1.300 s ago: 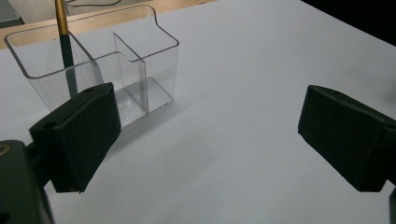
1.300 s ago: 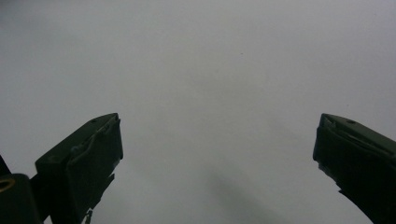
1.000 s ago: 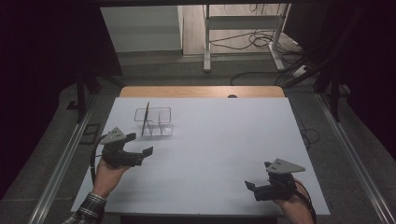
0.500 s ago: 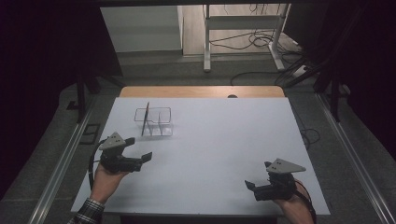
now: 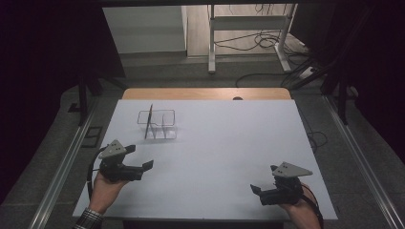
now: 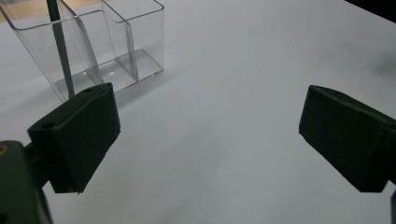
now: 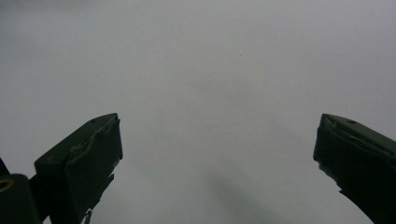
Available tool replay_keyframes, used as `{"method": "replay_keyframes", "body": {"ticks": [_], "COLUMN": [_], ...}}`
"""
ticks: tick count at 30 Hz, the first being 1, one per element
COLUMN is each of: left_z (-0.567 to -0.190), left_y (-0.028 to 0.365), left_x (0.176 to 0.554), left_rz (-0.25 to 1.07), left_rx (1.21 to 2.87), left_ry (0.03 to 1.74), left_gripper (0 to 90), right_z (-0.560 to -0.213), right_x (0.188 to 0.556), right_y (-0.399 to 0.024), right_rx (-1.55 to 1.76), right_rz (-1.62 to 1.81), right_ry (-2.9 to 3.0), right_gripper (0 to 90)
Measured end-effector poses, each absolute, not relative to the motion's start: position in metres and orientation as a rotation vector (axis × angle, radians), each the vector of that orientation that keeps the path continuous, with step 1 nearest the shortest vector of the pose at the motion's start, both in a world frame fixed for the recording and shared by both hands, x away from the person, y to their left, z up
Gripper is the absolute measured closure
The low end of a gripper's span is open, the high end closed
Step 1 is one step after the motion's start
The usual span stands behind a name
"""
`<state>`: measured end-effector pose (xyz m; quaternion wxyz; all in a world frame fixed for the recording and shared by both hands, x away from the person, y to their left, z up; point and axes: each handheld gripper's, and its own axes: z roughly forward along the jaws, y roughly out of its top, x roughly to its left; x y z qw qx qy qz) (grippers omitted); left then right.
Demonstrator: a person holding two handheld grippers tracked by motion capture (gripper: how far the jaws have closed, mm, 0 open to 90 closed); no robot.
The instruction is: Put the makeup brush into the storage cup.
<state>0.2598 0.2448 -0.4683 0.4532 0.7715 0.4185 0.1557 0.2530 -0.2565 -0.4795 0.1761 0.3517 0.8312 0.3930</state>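
A clear plastic organizer (image 5: 160, 125) with several compartments stands on the white table top (image 5: 215, 148) at the back left. A thin grey-blue stick (image 5: 148, 121) stands upright in its left compartment, and the organizer (image 6: 100, 44) and stick (image 6: 60, 46) lie just ahead in the left gripper view. My left gripper (image 5: 147, 166) rests open near the table's left front, jaws wide apart with nothing between them (image 6: 208, 135). My right gripper (image 5: 254, 190) sits open at the right front, its jaws (image 7: 217, 163) over bare white surface.
A strip of wooden table edge (image 5: 205, 93) shows behind the white top. Beyond it on the floor are a white metal frame (image 5: 248, 28) and loose cables (image 5: 267, 43). Metal rails (image 5: 62, 167) run along both sides of the table.
My left gripper has drawn back toward the table's front left, away from the organizer. The right gripper has hardly moved.
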Motion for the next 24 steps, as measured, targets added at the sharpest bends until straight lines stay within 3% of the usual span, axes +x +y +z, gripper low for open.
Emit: {"method": "replay_keyframes", "body": {"ticks": [24], "left_z": [-0.470], "left_y": [0.249], "left_x": [0.240], "left_rz": [0.391], "left_rx": [1.911], "left_ry": [1.045], "left_gripper": [4.2], "right_z": [-0.480], "right_x": [0.253], "right_y": [-0.257], "right_rx": [0.993], "right_rz": [1.108], "right_ry": [2.356], "right_gripper": [1.5]}}
